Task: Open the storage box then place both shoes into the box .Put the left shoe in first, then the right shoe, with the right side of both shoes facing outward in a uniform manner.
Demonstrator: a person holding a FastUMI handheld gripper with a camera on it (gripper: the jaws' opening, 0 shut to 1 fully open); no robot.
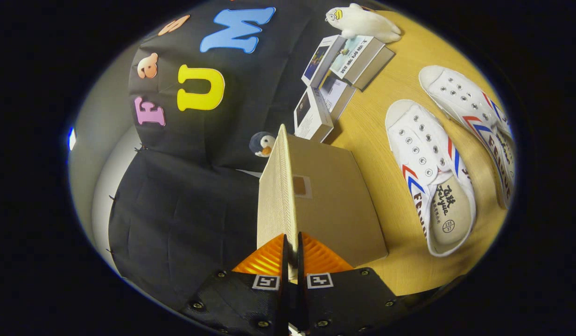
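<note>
Claw pinching the raised lid edge of the storage box on the worktop. Beside the box, two white shoes; beyond, stacked booklets, plush seal, penguin toy.

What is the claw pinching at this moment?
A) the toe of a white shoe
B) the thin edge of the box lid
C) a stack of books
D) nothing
B: the claw has both orange fingers pressed on the thin edge of the raised box lid, while the two white shoes lie apart on the wooden table.
</note>
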